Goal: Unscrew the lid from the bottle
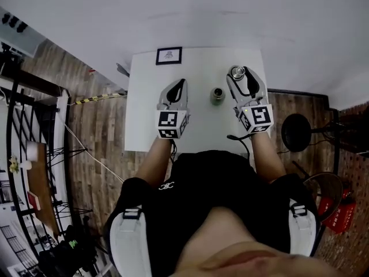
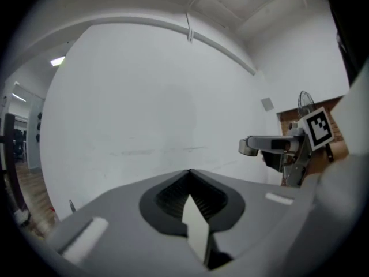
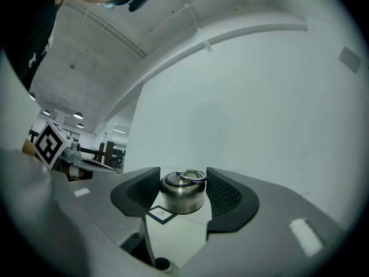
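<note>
One bottle (image 1: 217, 94) near table (image 1: 144, 97) centre; left gripper (image 2: 189, 172) fingers pinched empty, right gripper (image 3: 183, 180) fingers hold lid (image 3: 182, 195).

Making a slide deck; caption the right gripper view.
Right tongs grip the ring-topped steel lid, white wall behind.

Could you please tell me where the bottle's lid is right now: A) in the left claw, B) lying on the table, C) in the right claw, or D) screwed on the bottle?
C: the right claw grips the metal lid between its jaws, while the bottle stands open on the table.
</note>
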Available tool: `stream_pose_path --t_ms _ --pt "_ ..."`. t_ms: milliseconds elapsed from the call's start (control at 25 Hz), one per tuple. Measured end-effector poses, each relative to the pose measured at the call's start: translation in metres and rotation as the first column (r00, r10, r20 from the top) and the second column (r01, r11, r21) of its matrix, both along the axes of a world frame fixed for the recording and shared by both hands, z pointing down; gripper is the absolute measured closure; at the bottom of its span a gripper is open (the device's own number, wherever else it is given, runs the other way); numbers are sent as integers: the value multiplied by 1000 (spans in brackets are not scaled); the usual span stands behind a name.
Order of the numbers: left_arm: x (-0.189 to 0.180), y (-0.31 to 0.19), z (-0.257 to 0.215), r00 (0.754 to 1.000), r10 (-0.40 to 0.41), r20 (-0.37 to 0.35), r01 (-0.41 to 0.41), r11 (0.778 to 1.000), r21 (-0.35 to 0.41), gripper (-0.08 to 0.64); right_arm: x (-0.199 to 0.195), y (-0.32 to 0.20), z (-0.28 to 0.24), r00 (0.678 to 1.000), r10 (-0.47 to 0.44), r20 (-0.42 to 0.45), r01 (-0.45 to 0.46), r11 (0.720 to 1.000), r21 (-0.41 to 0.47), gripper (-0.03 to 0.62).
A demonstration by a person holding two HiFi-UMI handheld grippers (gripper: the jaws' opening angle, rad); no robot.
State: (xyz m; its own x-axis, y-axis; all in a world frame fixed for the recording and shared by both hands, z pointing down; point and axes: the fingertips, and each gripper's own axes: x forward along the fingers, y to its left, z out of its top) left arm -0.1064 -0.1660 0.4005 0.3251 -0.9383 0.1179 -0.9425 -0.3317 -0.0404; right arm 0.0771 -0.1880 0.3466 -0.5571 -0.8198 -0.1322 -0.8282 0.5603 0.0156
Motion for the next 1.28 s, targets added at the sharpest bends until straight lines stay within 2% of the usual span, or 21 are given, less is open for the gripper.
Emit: stream_pose_path --t_ms 120,200,600,920,1080,1280 --pt "-12 0 -9 998 -58 9 58 998 12 506 10 -7 0 997 79 20 -79 997 -23 337" --pt "-14 -1 -12 997 -80 -7 81 997 22 506 17 -10 4 995 96 29 -95 995 -34 337" --pt "-6 -10 -8 995 -89 -48 90 996 8 506 23 -13 10 995 100 12 -99 995 -32 339" --pt "-3 -12 -16 994 -95 -44 96 995 27 506 23 -14 11 995 101 12 -101 994 -39 338" --pt "-4 -12 -22 993 -99 -67 103 993 55 506 22 -13 11 996 91 16 -90 995 -40 337" --pt "-1 -12 -22 993 -95 -69 99 994 49 506 19 -12 13 997 72 14 -71 997 -43 337"
